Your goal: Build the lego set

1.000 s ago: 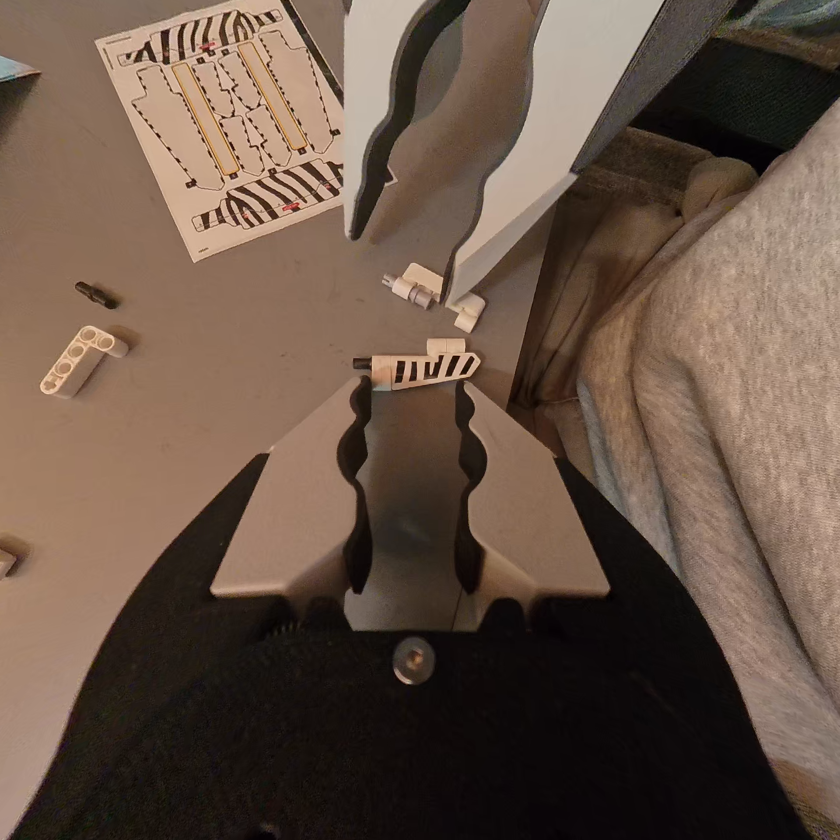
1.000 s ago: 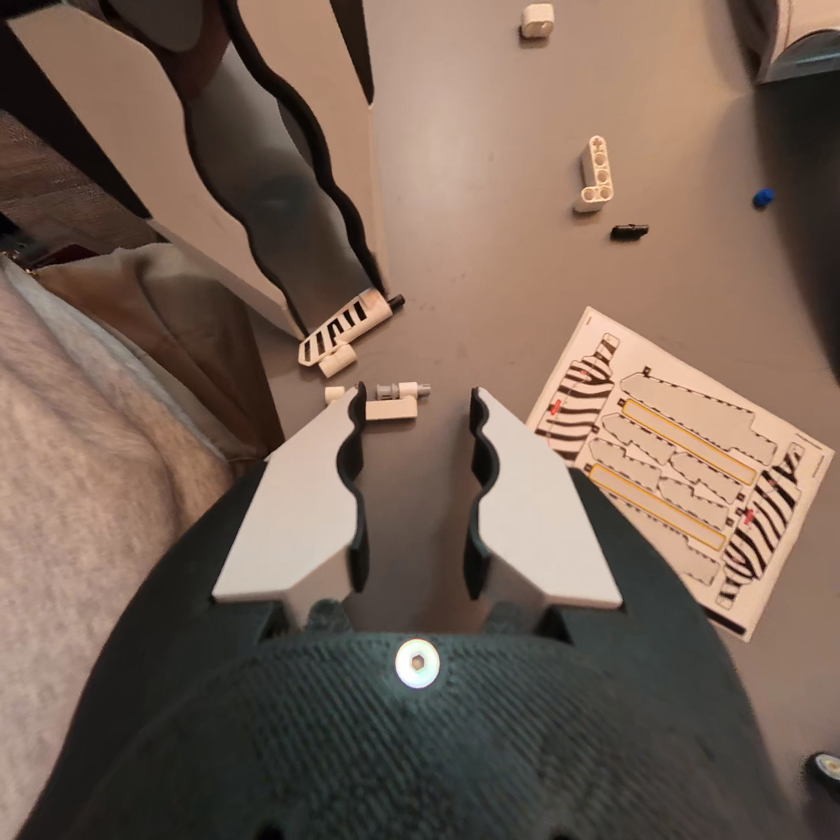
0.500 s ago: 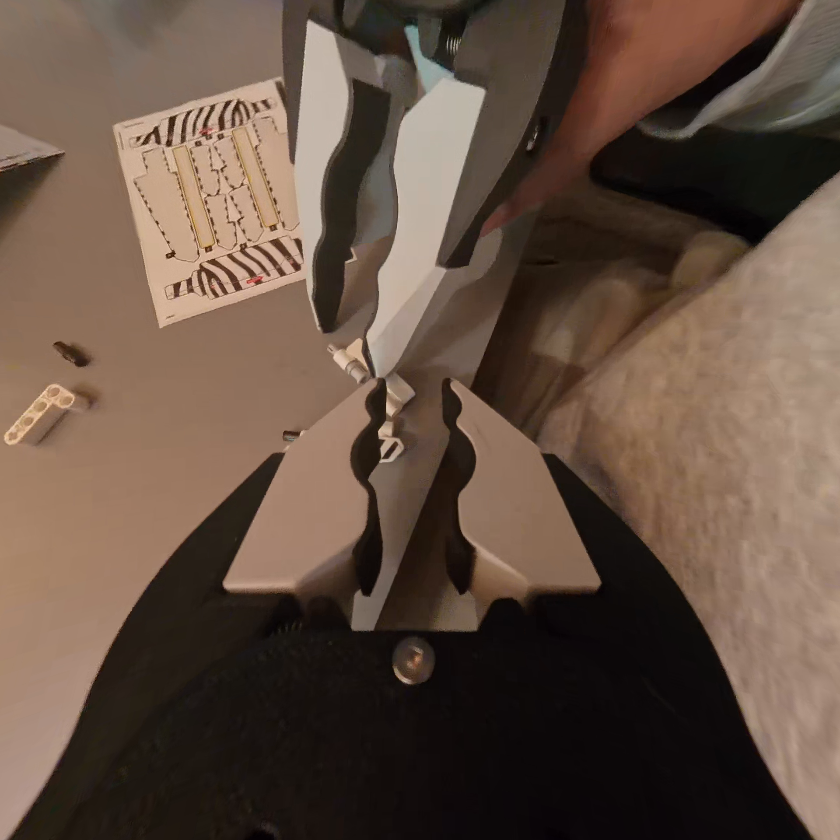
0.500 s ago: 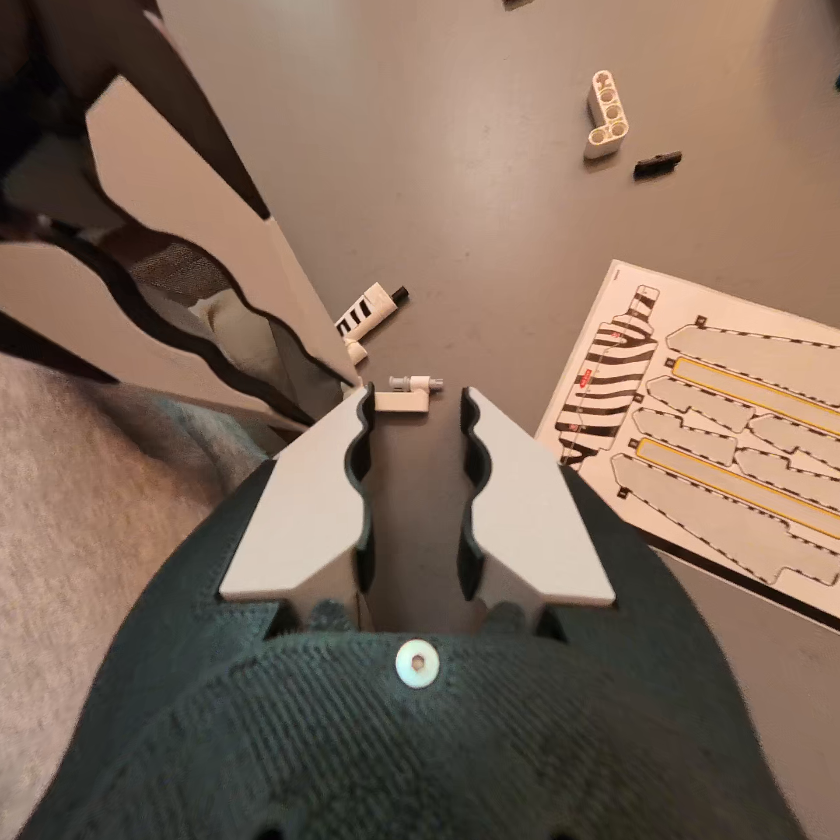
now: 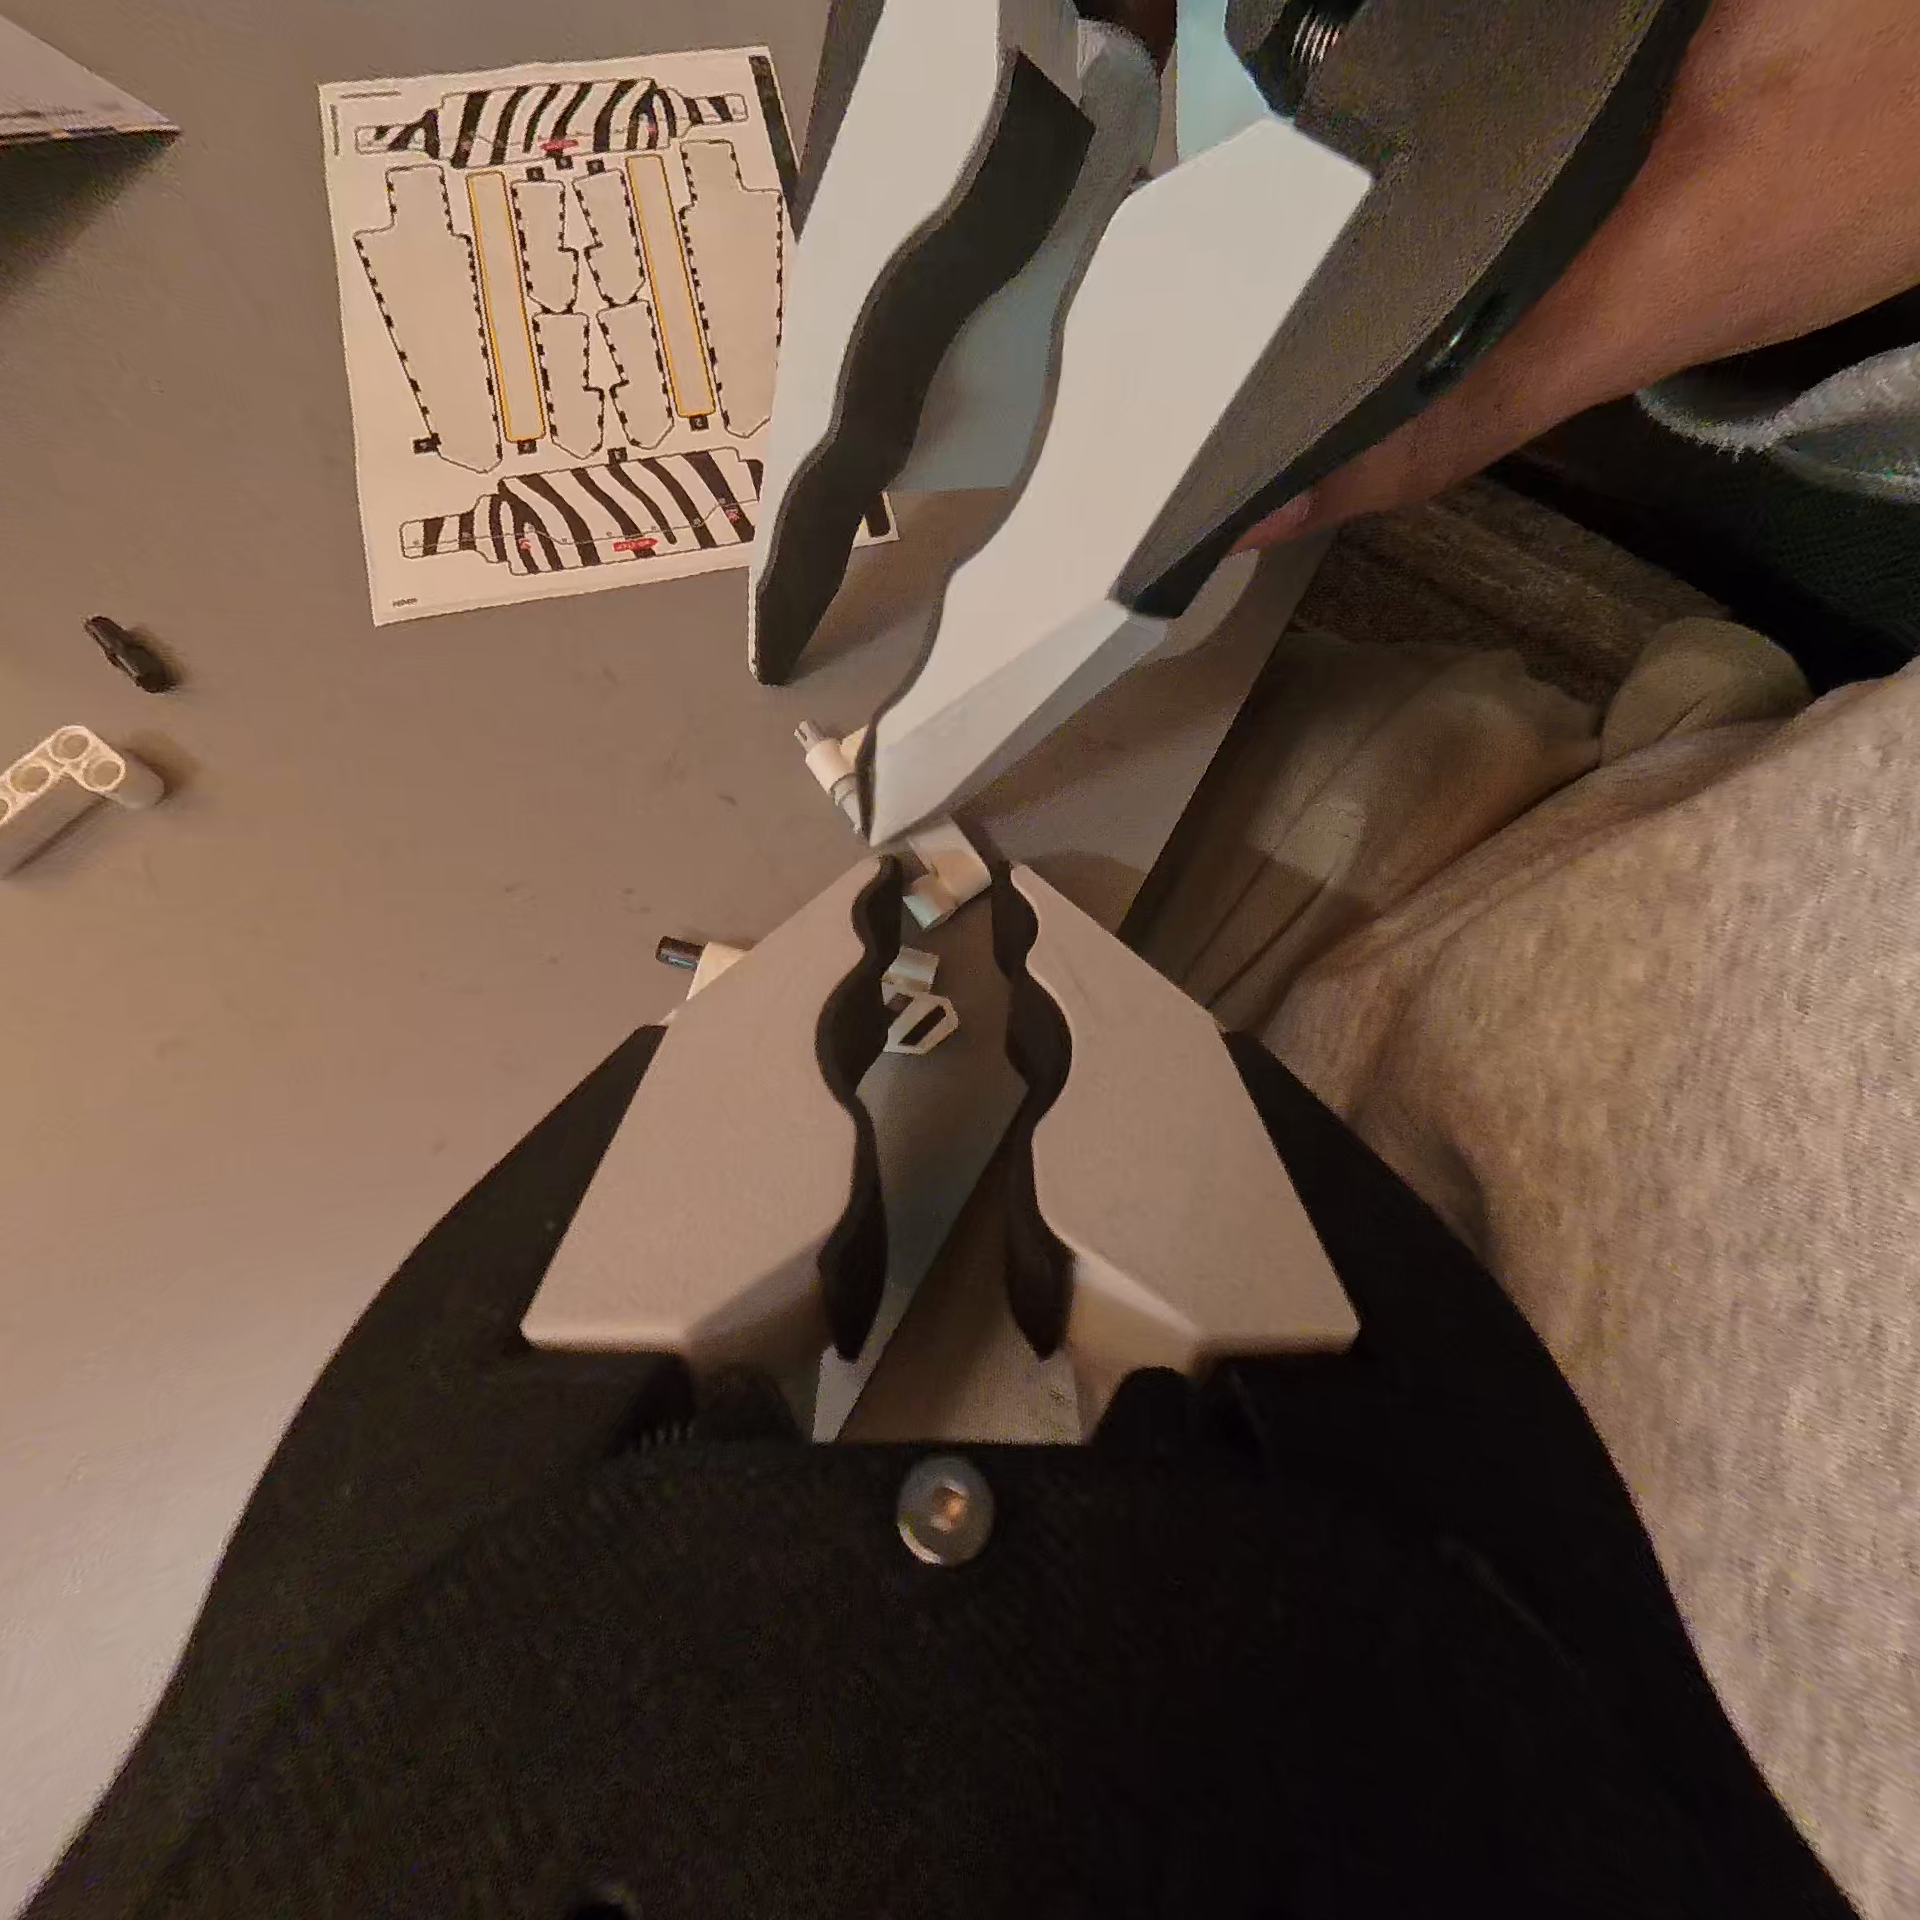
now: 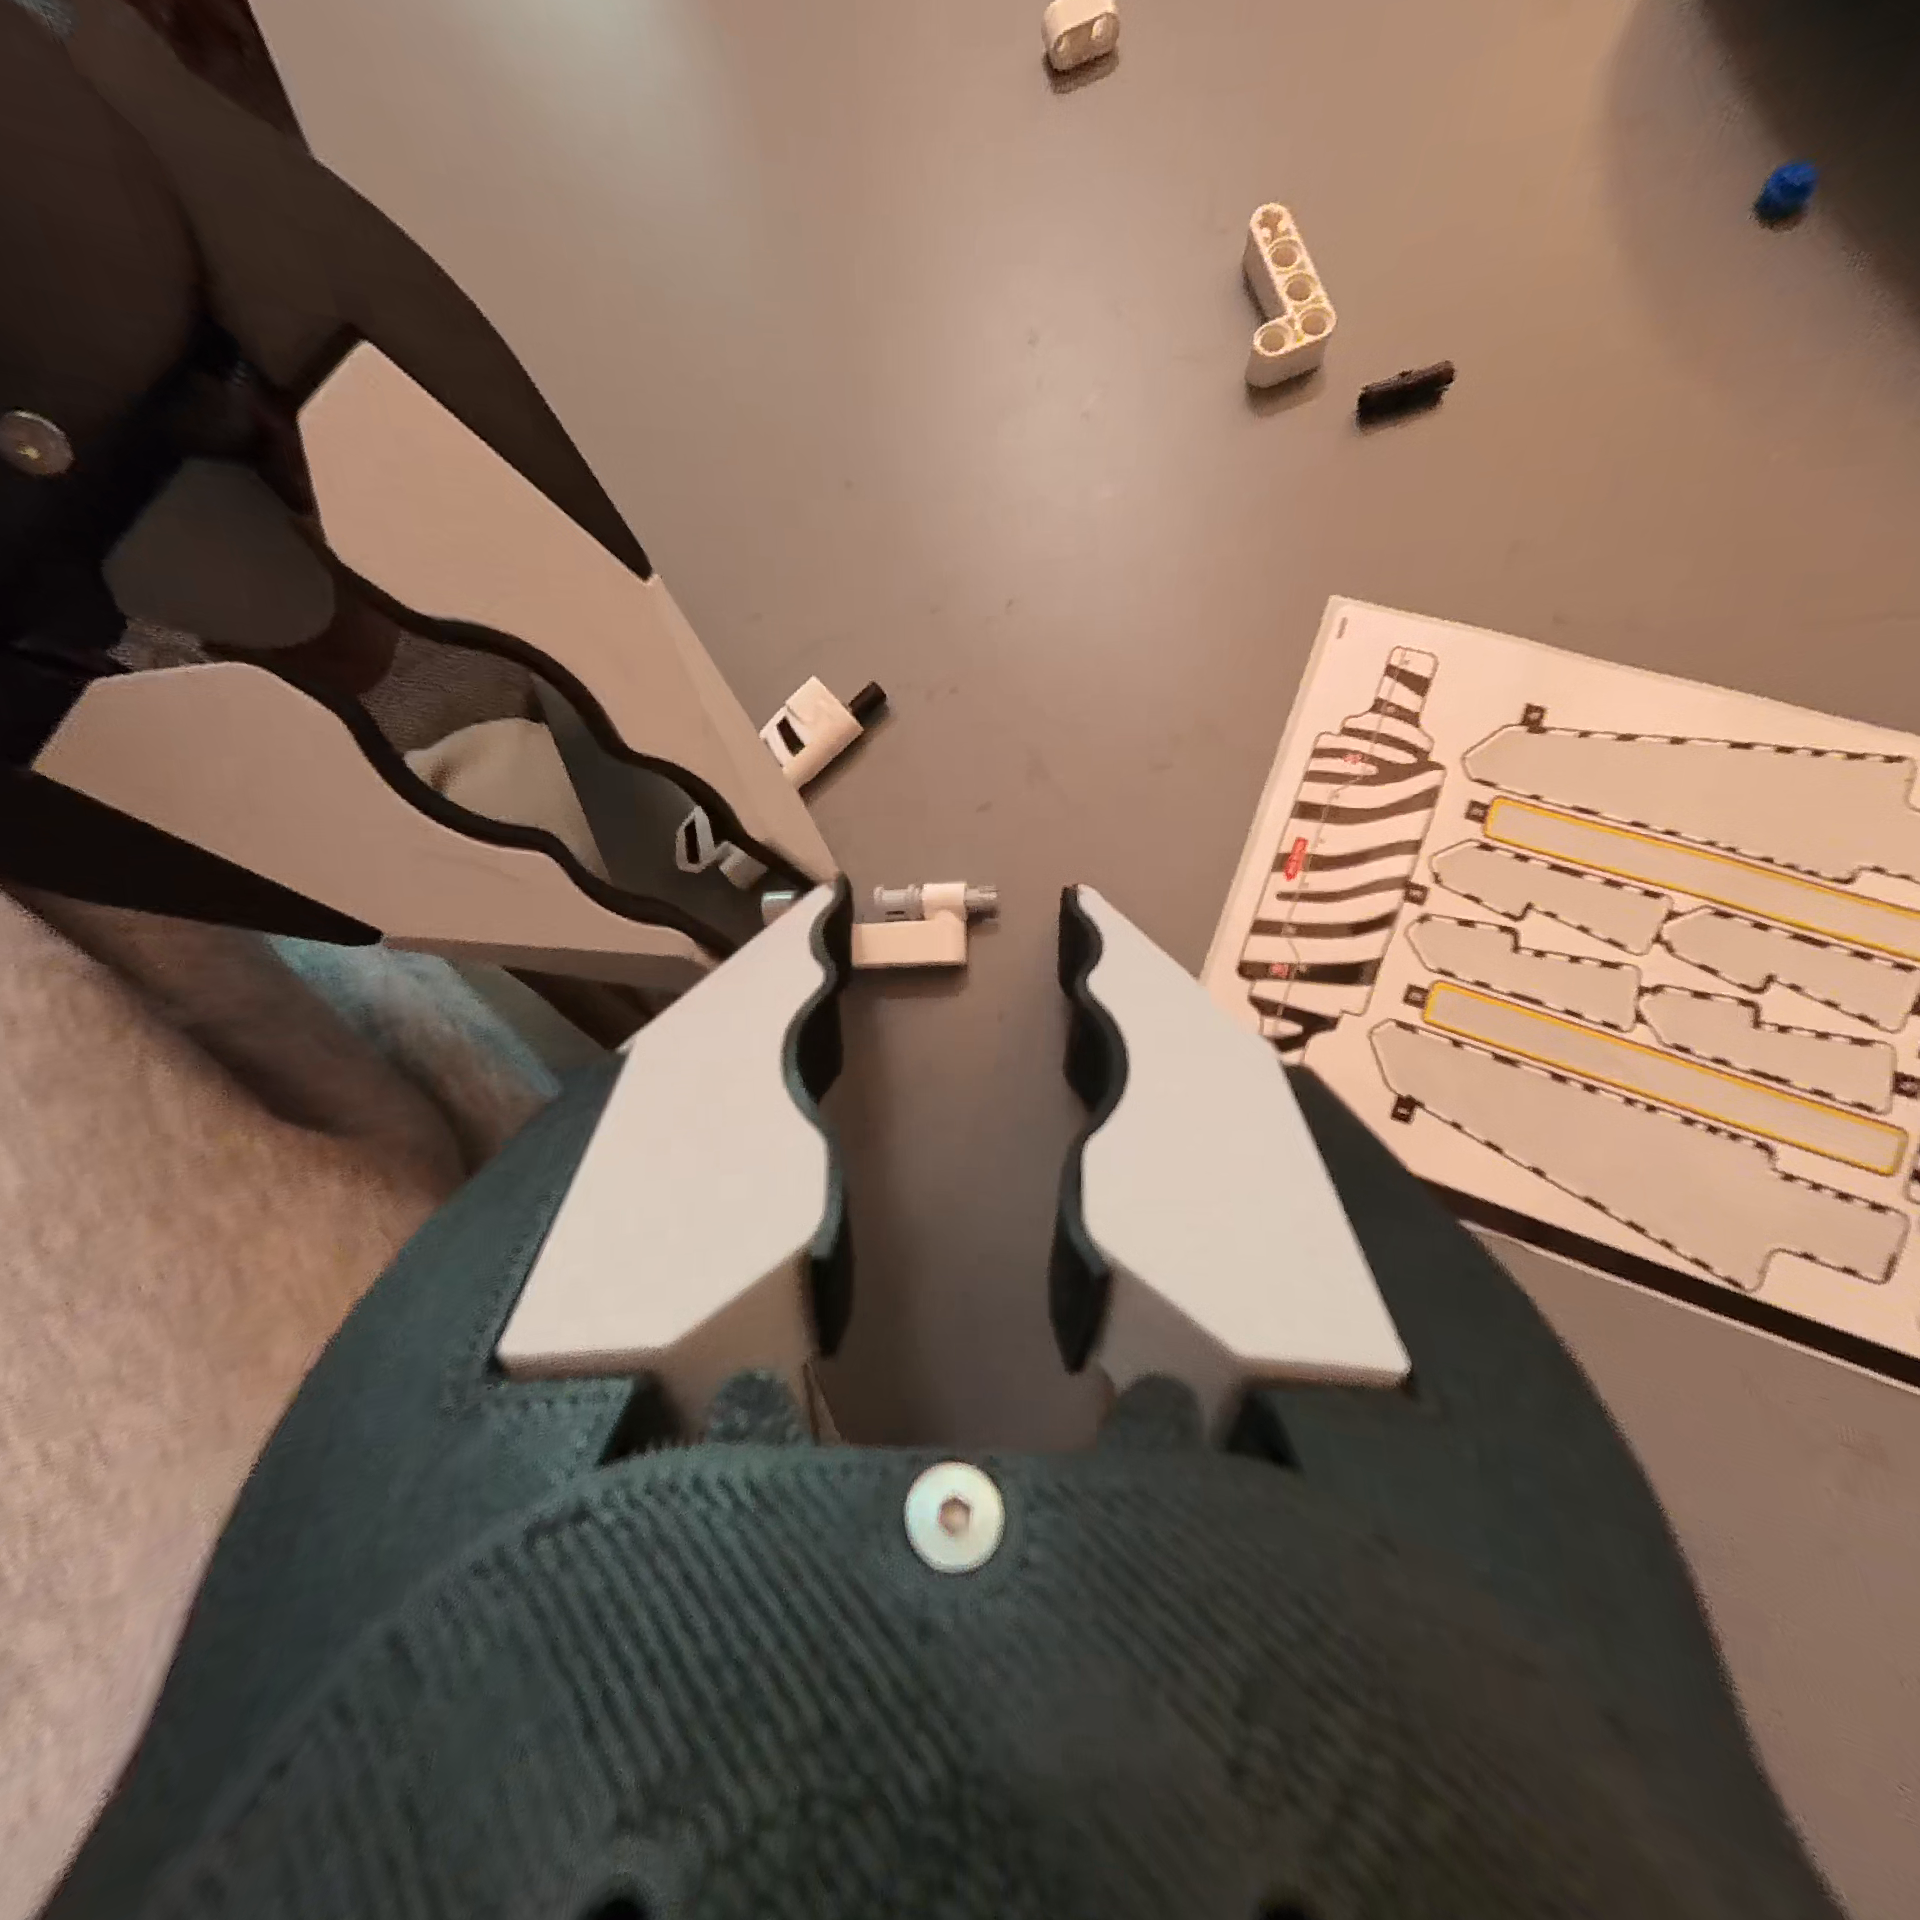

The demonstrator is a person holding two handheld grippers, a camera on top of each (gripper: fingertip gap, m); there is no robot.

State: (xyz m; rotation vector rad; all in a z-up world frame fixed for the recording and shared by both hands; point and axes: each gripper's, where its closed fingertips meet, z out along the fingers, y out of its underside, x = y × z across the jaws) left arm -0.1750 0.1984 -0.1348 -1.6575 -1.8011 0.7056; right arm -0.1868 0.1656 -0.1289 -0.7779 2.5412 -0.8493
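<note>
A white zebra-striped lego piece (image 5: 916, 1023) with a black pin lies on the grey table (image 5: 364, 987). My left gripper (image 5: 940, 871) is open over it, one finger covering its middle. It also shows in the right wrist view (image 6: 821, 732). A white piece with a grey pin (image 6: 914, 925) lies just past my right gripper (image 6: 956, 899), which is open, its left fingertip at that piece's end. In the left wrist view the right gripper (image 5: 831, 738) comes in from above, one tip over this piece (image 5: 831, 764). The tips of the two grippers nearly meet.
A zebra sticker sheet (image 5: 561, 332) (image 6: 1610, 987) lies on the table. A white L-shaped beam (image 6: 1288, 296) and a loose black pin (image 6: 1403, 387) lie farther out, with a blue bit (image 6: 1785, 192). A person's grey clothing (image 5: 1610, 1143) fills the table's near edge.
Both grippers have moved toward each other and down to the pieces. The left one has slid forward over the zebra piece. The right one has come up to the white pin piece.
</note>
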